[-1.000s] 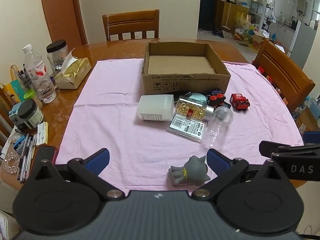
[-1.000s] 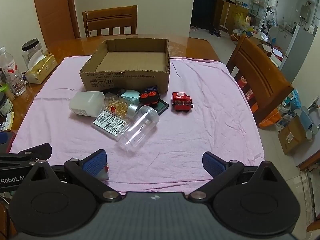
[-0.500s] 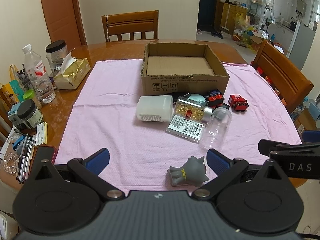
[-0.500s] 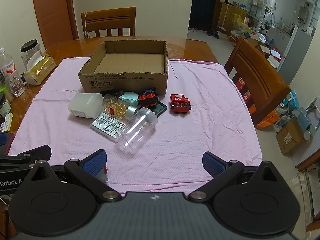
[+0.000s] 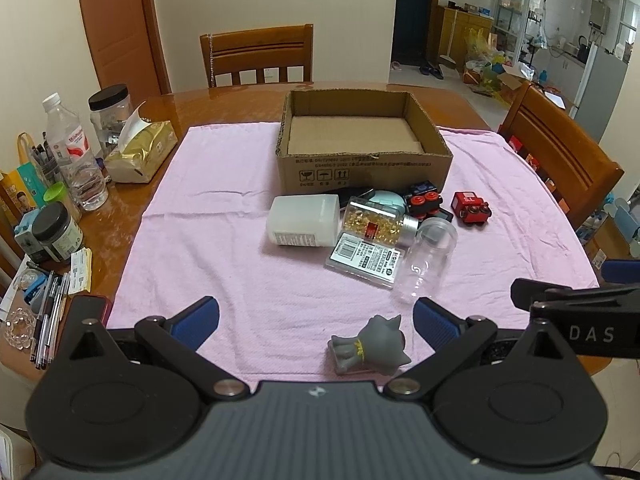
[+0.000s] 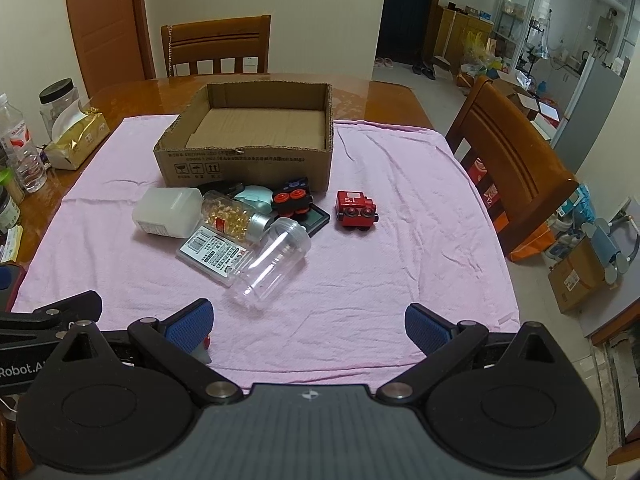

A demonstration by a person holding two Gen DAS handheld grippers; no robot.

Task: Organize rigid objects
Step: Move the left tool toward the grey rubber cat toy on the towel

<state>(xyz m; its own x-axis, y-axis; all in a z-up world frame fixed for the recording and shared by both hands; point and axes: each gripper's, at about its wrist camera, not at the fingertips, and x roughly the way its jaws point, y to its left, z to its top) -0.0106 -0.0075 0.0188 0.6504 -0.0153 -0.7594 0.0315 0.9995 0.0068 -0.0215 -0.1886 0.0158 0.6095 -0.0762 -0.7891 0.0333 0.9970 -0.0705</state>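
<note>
Just between the spread fingers of the left gripper lies the grey cat figure, as half a second ago; only the views crept slightly. The right gripper is wide too. The cardboard box ahead stays empty, so nothing is sorted yet.

**Dining room with a glossy wooden table**

A cream plaster wall closes twelve o'clock, with a slatted brown wooden chair before it. A brown wooden door stands at eleven o'clock, a dark open doorway at one. A second wooden chair sits at three, over pale floor tiles.
</note>
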